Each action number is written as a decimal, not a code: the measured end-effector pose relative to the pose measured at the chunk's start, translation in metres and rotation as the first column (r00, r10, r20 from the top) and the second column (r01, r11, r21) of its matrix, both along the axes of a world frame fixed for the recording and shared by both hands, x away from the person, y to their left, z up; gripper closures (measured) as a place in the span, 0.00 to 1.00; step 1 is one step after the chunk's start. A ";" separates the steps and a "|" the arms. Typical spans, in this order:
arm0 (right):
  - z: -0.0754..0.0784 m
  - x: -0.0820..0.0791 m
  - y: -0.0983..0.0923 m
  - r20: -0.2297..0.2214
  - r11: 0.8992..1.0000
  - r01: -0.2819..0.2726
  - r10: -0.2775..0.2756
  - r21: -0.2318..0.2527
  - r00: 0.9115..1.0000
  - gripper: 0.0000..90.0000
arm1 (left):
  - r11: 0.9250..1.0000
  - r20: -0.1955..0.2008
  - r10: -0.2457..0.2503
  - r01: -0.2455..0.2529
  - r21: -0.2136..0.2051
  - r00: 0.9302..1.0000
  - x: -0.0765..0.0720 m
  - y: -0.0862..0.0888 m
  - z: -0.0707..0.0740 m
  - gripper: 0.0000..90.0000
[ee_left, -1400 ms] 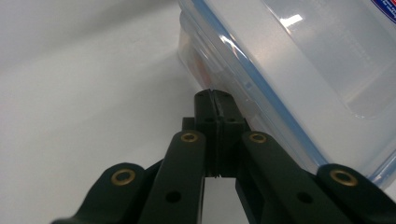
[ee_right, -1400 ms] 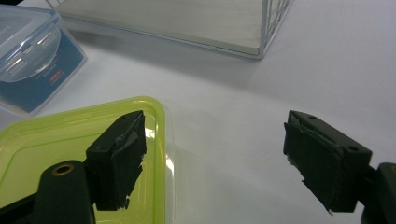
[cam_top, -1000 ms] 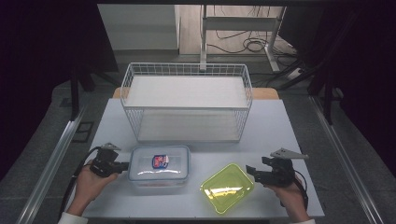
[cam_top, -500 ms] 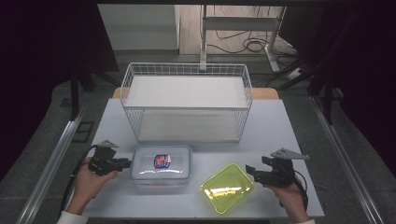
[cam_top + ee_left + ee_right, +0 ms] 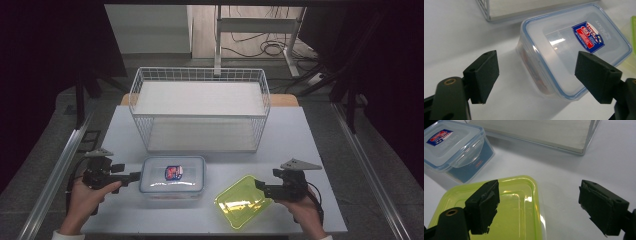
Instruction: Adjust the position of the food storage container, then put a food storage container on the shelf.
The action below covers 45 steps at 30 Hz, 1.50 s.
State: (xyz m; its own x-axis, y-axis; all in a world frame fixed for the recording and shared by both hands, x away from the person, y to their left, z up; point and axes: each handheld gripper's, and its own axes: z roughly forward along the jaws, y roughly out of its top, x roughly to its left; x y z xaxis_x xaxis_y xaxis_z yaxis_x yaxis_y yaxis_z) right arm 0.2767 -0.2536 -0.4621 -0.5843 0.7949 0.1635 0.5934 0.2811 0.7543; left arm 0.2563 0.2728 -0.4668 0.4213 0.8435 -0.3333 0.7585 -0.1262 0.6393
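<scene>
Left claw (image 5: 134, 176), its jaws just spread and holding nothing, sits at the left end of the clear box (image 5: 173, 175) near the bench's (image 5: 300, 130) front edge. Right claw (image 5: 259, 186) gapes over the green lid (image 5: 241, 206); I'd seat each wall deep between the pads before squeezing.

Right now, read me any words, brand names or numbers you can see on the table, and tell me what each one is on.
Blue and red sticker on the lid of the clear container: print too blurred to read for certain.
Red print low on the clear container's side wall: too small to read.
Green lid: no text.
Wire basket: no text.
</scene>
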 end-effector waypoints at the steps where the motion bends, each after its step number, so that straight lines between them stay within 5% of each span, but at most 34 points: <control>1: 0.000 0.000 0.000 0.000 1.000 0.000 0.000 0.000 1.000 0.19 | 1.000 0.001 -0.004 0.004 0.002 1.000 0.000 -0.001 0.000 0.21; 13: 0.003 -0.001 0.004 -0.008 1.000 -0.008 0.008 0.014 1.000 0.19 | 0.999 -0.002 0.029 -0.030 -0.029 1.000 0.002 -0.002 -0.002 0.14; 23: 0.009 -0.003 0.018 0.003 0.999 -0.036 0.036 0.041 0.999 0.19 | 0.988 -0.110 -0.045 0.028 -0.149 0.993 0.022 -0.008 -0.019 0.10; 26: 0.013 -0.004 0.026 0.012 0.998 -0.053 0.052 0.044 0.999 0.19 | 0.987 -0.132 -0.051 0.030 -0.155 0.990 0.025 -0.009 -0.024 0.10; 29: 0.017 -0.005 0.033 0.022 0.996 -0.073 0.072 0.044 0.997 0.19 | 0.975 -0.174 -0.076 0.037 -0.221 0.982 0.027 -0.008 -0.031 0.10; 32: 0.019 -0.004 0.040 0.022 0.995 -0.085 0.084 0.057 0.996 0.19 | 0.976 -0.190 -0.074 0.032 -0.217 0.979 0.029 -0.010 -0.036 0.10; 39: 0.022 0.004 0.066 -0.017 0.986 -0.119 0.122 0.116 0.992 0.19 | 0.975 -0.223 -0.118 0.069 -0.213 0.968 0.031 -0.020 -0.044 0.15; 45: 0.018 0.017 0.108 -0.091 0.978 -0.165 0.178 0.129 0.980 0.19 | 0.961 -0.225 -0.135 0.072 -0.267 0.965 0.030 -0.017 -0.047 0.22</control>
